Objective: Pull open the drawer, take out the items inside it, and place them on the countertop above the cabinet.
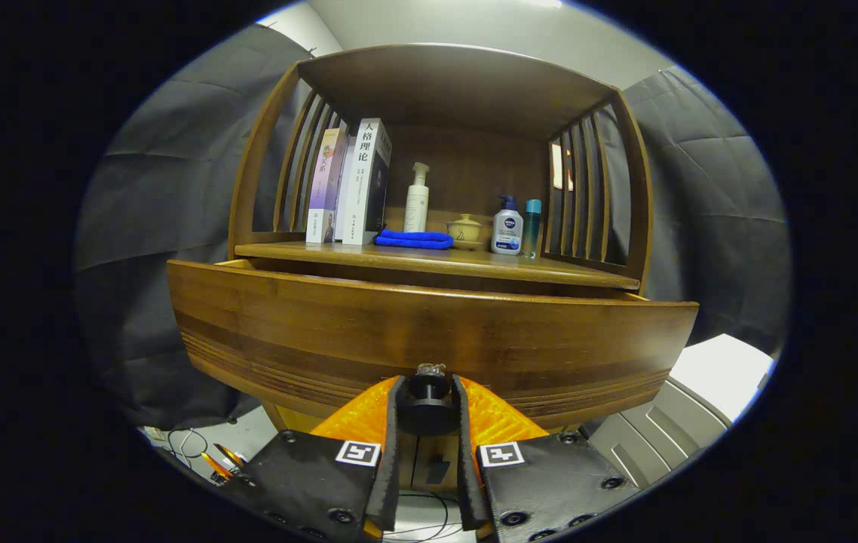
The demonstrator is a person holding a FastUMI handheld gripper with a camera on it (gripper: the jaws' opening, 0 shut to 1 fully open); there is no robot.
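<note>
A wooden cabinet stands in front of me. Its wide drawer front bulges toward me and stands a little out from the cabinet body. A small dark knob sits low on the drawer front. My gripper is shut on that knob, one orange and black finger on each side of it. The drawer's inside is hidden behind its front. Above the drawer runs the countertop.
On the countertop stand books, a white pump bottle, a folded blue cloth, a small lidded cup, a white and blue pump bottle and a slim teal bottle. Slatted side walls flank it. A grey box sits lower right.
</note>
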